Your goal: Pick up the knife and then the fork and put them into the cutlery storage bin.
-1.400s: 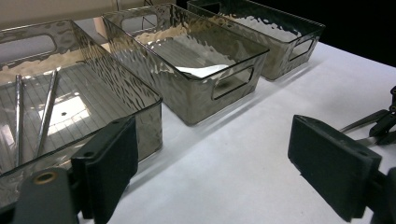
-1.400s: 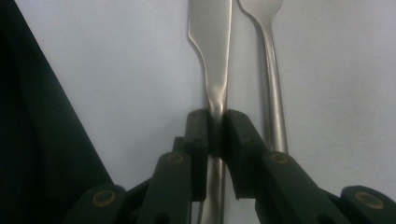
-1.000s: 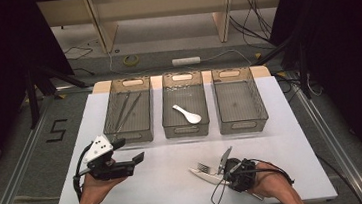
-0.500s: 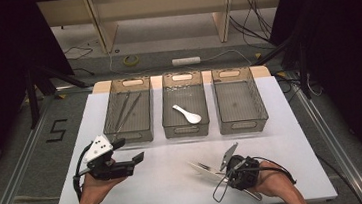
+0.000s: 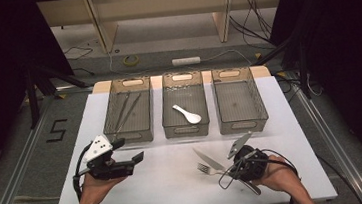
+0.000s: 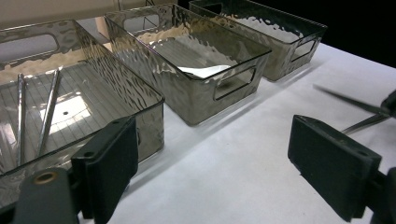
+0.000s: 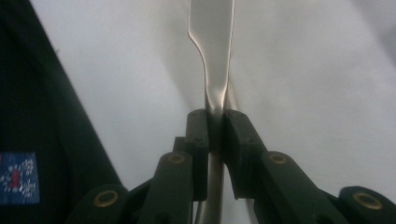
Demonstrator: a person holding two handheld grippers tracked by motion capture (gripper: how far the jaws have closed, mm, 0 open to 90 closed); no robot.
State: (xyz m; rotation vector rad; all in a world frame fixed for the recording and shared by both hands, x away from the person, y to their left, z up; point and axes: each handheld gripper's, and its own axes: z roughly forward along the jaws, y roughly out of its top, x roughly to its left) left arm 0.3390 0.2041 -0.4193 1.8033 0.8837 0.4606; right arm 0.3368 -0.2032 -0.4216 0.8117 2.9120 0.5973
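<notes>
Right gripper (image 5: 235, 163): fingers pinch a silver metal table knife (image 7: 211, 46) by its neck, blade pointing away, so it can be carried clear.
Knife position: raised off the white counter (image 5: 176, 183), near its front edge, short of the bins.
Silver fork (image 5: 206, 169): lies on the counter just beside the knife, apparently next.
Left gripper (image 5: 124, 163): fingers spread, empty, waiting.
Three smoked clear plastic bins (image 5: 186, 126): one utensil kind each; right one empty, likely destination.

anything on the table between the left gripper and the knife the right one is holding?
No. In the high view, bare white table separates the left gripper from the knife clamped in the right gripper. The fork lies just beside the knife.
</notes>
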